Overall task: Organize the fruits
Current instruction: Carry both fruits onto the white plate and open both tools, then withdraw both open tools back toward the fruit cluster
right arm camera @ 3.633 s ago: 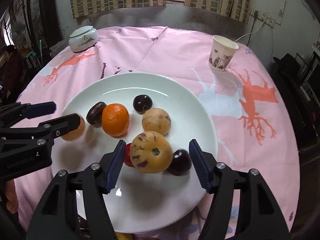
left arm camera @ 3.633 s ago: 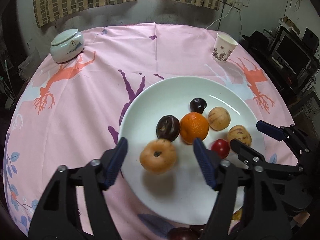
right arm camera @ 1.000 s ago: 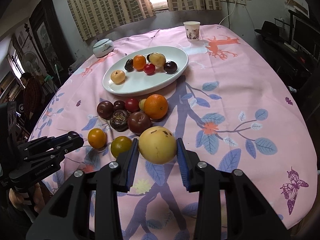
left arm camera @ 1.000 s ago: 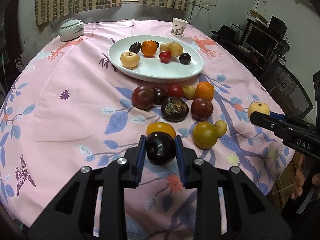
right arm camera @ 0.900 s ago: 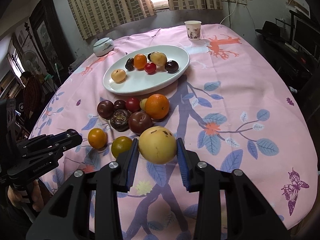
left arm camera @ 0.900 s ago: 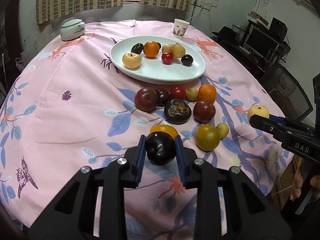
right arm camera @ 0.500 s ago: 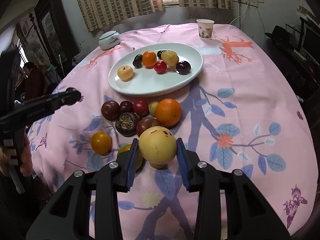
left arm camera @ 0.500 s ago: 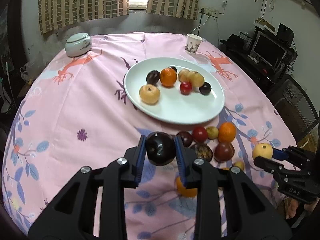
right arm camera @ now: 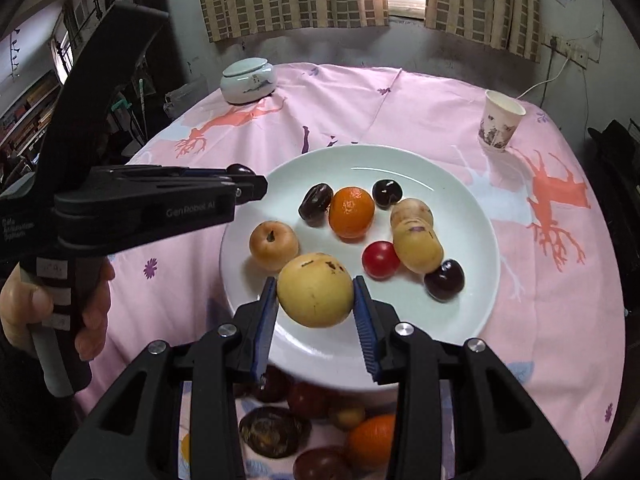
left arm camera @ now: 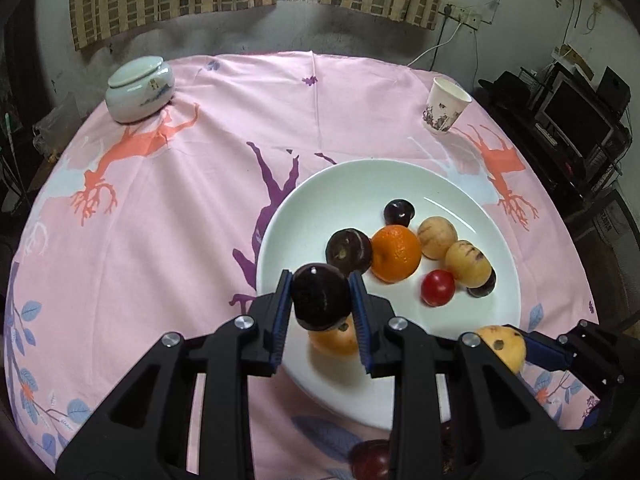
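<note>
Right wrist view: my right gripper (right arm camera: 316,300) clamps a yellow fruit (right arm camera: 315,290) over the plate (right arm camera: 476,216), left gripper (left arm camera: 320,300) clamps a dark plum (left arm camera: 320,297); seven fruits plated ahead, several loose fruits (right arm camera: 320,428) remain below.

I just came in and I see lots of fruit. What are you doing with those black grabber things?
A person is sorting fruit onto the white plate. The left gripper holds a dark plum over the plate's near edge, and the right gripper holds a yellow pear-like fruit above it. Seven fruits already lie on the plate, among them an orange and a small red fruit. More fruit waits on the pink tablecloth.
</note>
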{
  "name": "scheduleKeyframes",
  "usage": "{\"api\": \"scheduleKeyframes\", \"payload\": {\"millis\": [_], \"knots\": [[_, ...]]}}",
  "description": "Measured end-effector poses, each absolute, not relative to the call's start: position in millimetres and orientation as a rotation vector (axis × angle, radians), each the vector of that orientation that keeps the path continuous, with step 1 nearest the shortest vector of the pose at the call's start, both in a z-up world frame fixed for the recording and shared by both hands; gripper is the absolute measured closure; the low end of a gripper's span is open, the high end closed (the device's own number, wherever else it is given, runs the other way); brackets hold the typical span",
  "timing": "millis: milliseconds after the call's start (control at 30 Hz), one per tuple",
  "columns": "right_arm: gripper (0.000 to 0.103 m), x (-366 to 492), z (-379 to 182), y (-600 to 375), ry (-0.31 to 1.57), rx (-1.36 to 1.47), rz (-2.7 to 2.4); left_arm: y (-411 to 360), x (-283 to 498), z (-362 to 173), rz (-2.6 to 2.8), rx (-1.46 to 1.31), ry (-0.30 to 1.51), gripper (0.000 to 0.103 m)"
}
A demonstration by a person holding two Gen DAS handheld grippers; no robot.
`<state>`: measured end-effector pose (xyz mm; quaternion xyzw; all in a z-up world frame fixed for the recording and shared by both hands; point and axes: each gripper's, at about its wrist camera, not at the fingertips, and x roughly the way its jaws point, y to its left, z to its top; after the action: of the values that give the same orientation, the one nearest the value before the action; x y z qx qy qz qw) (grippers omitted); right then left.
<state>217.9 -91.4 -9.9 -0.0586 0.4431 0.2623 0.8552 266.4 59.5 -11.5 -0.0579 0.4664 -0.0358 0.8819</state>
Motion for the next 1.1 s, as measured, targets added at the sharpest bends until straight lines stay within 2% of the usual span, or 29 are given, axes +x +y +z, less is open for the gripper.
{"api": "scheduleKeyframes", "payload": {"millis": [333, 367, 400, 433, 467, 633, 800, 867, 1100], "knots": [[0.065, 260, -34, -80, 0.98, -0.102, 0.544, 54, 292, -26, -0.06, -0.093, 0.996, 0.073], [0.065, 261, -35, -79, 0.978, -0.103, 0.544, 52, 294, -25, -0.056, -0.079, 0.993, 0.07], [0.063, 263, -36, -77, 0.98, -0.111, 0.546, 49, 295, -24, -0.052, -0.065, 0.991, 0.048], [0.052, 264, -36, -75, 0.983, -0.125, 0.542, 48, 294, -20, -0.048, -0.06, 0.98, 0.035], [0.042, 263, -35, -75, 0.974, -0.143, 0.517, 47, 291, -16, -0.042, -0.059, 0.956, 0.029], [0.042, 240, -12, -94, 0.919, -0.165, 0.488, 42, 262, 12, -0.065, -0.039, 0.897, 0.029], [0.04, 196, 9, -129, 0.899, -0.152, 0.467, 38, 202, 37, -0.102, -0.043, 0.826, 0.028], [0.036, 175, 11, -144, 0.903, -0.125, 0.457, 36, 175, 37, -0.112, -0.052, 0.814, 0.027], [0.035, 103, -1, -183, 0.9, 0.021, 0.44, 30, 88, 3, -0.075, -0.068, 0.792, 0.022]]}}
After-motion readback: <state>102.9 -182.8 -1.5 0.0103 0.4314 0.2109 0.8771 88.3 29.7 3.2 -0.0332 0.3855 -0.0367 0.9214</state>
